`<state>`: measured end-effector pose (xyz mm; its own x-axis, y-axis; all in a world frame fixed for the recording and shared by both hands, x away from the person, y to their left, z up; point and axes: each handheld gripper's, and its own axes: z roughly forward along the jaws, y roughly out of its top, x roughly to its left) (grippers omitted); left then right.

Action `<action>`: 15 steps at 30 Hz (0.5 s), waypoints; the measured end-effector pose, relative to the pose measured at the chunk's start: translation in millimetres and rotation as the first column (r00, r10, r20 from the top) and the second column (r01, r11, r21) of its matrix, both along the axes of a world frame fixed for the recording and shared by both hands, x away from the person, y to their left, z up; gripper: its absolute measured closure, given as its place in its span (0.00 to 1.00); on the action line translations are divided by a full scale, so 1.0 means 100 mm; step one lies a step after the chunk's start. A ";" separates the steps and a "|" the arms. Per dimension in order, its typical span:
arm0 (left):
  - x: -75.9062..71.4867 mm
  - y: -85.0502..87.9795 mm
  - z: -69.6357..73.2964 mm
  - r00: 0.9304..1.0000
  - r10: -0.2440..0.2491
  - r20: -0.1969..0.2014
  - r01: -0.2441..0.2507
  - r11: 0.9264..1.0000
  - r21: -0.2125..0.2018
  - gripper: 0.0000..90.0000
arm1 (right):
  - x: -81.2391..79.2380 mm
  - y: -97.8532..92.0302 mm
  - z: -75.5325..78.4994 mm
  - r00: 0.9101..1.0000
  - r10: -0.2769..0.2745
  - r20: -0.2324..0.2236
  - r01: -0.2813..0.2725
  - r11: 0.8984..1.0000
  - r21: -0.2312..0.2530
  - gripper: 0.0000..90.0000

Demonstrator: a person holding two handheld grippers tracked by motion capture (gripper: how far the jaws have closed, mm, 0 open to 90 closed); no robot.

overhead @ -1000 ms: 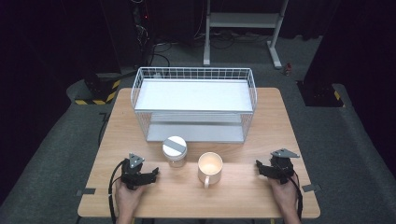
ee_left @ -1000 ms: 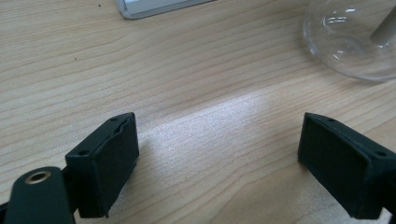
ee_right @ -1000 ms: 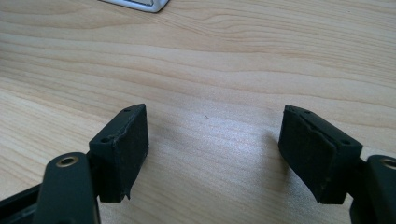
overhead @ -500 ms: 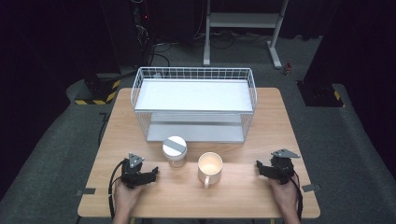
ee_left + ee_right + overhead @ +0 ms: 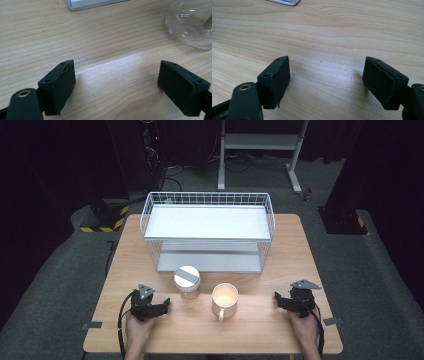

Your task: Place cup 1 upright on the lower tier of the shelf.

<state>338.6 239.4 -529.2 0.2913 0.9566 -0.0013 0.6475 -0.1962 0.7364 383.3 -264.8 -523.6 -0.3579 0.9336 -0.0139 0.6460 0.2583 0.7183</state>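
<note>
Now, near the table's (image 5: 150, 232) front-left corner, the left gripper (image 5: 162, 307) rests with jaws apart and empty, having just narrowed a little. The jar (image 5: 187, 281) stands just beyond it, the mug (image 5: 225, 300) beside that toward the front edge's middle. By the front-right corner, the right gripper (image 5: 278, 300) gapes empty, just widened. Likely both are readying to reach; nothing has shifted.

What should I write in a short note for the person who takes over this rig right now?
Left gripper: open, holding nothing, resting on the table near the glass jar; its jaws have just been closing a little.
Right gripper: open, holding nothing, at the table's right side; its jaws have just been opening a little.
Jar and mug stand side by side in front of the wire rack.
Done: nothing grasped yet.
Left: probably pick up the jar and mug.
</note>
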 end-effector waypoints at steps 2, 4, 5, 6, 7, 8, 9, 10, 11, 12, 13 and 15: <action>0.00 0.00 0.00 1.000 -0.001 -0.001 0.001 1.000 -0.001 0.16 | 0.00 0.00 0.00 1.000 -0.001 0.000 0.001 1.000 0.000 0.25; 0.00 -0.01 0.00 1.000 -0.004 -0.001 0.004 1.000 -0.002 0.16 | 0.00 0.00 0.00 1.000 -0.001 0.000 0.001 1.000 0.000 0.25; 0.00 -0.01 0.00 1.000 -0.004 -0.002 0.004 1.000 -0.005 0.16 | 0.00 0.00 0.00 1.000 -0.001 0.000 0.001 1.000 0.000 0.25; 0.00 -0.02 0.01 1.000 -0.010 -0.003 0.010 1.000 -0.020 0.16 | 0.00 0.00 0.00 1.000 -0.001 0.000 0.001 1.000 0.000 0.25; -0.01 -0.02 0.02 1.000 -0.013 -0.003 0.013 1.000 -0.027 0.16 | 0.00 0.00 0.00 1.000 0.000 0.001 0.000 1.000 -0.001 0.25; -0.01 -0.02 0.03 1.000 -0.018 0.004 0.018 0.999 -0.027 0.16 | 0.00 0.00 0.00 1.000 0.000 0.001 0.000 1.000 -0.001 0.25; -0.01 -0.02 0.03 1.000 -0.018 0.004 0.018 0.999 -0.027 0.16 | 0.00 0.00 0.00 1.000 0.000 0.001 0.000 1.000 -0.001 0.25; -0.03 -0.03 0.04 1.000 -0.027 0.012 0.027 0.999 -0.030 0.16 | 0.00 0.00 0.00 1.000 -0.001 0.001 0.001 1.000 0.000 0.25; -0.03 -0.03 0.04 1.000 -0.027 0.012 0.027 0.999 -0.030 0.16 | 0.00 0.00 0.00 1.000 -0.001 0.000 0.001 1.000 0.000 0.25; -0.04 -0.03 0.04 0.999 -0.034 0.005 0.034 0.999 -0.036 0.15 | 0.00 0.00 0.00 1.000 0.000 0.001 0.000 1.000 -0.001 0.25; -0.04 -0.03 0.04 0.999 -0.034 0.005 0.034 0.999 -0.036 0.15 | 0.00 0.00 0.00 1.000 -0.001 0.000 0.001 1.000 0.000 0.25; -0.07 -0.03 0.07 0.999 -0.046 0.004 0.046 0.998 -0.047 0.14 | 0.00 0.00 0.00 1.000 -0.001 0.000 0.001 1.000 0.000 0.25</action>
<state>332.0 236.1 -522.4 0.3350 0.9411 -0.0452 0.6367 -0.1908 0.7471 383.4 -264.8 -523.6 -0.3573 0.9339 -0.0141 0.6461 0.2580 0.7183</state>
